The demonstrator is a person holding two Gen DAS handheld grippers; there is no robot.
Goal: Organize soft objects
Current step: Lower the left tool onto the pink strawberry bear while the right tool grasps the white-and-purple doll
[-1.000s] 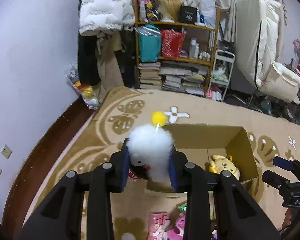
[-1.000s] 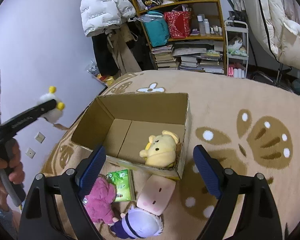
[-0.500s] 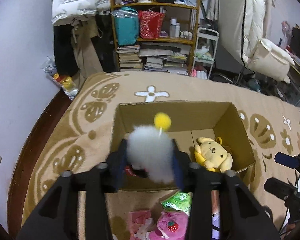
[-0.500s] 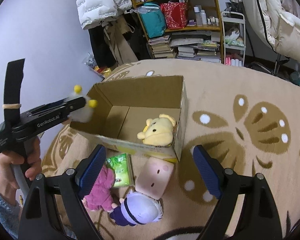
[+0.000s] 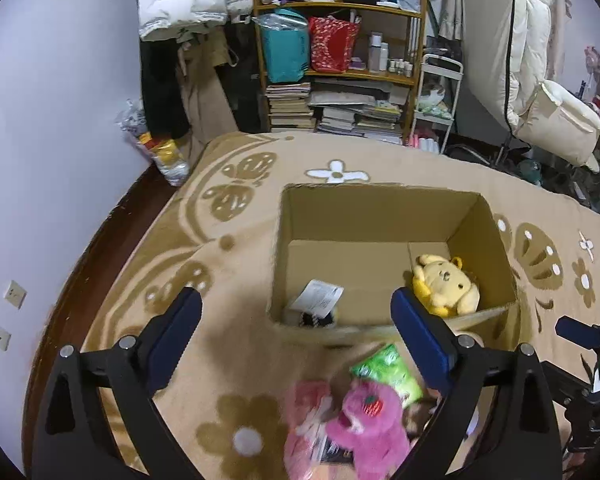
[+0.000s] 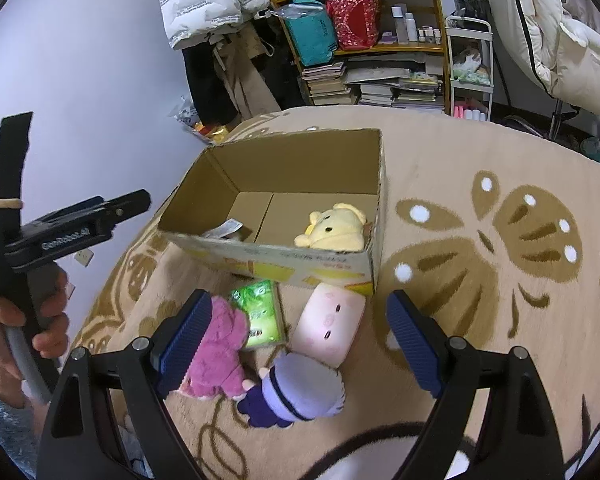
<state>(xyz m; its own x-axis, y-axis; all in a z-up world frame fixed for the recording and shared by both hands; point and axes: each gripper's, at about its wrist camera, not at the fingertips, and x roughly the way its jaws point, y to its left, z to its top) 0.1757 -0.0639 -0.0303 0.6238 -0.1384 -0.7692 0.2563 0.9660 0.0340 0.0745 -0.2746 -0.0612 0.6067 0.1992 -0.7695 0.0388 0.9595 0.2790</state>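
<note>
left gripper (image 5: pixel 296 320) jaws opening, nothing between

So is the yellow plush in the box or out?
In: the yellow plush lies on the floor of the cardboard box, at its right end.

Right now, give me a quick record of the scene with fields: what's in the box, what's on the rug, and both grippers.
box: cardboard box on the rug, open top
in box: yellow plush; an item with a white tag at the near left corner
on rug: pink plush, green packet, pale pink pillow plush, purple doll
left hand-held gripper: jaws opening, nothing between
right hand-held gripper: open, above the toys
</note>
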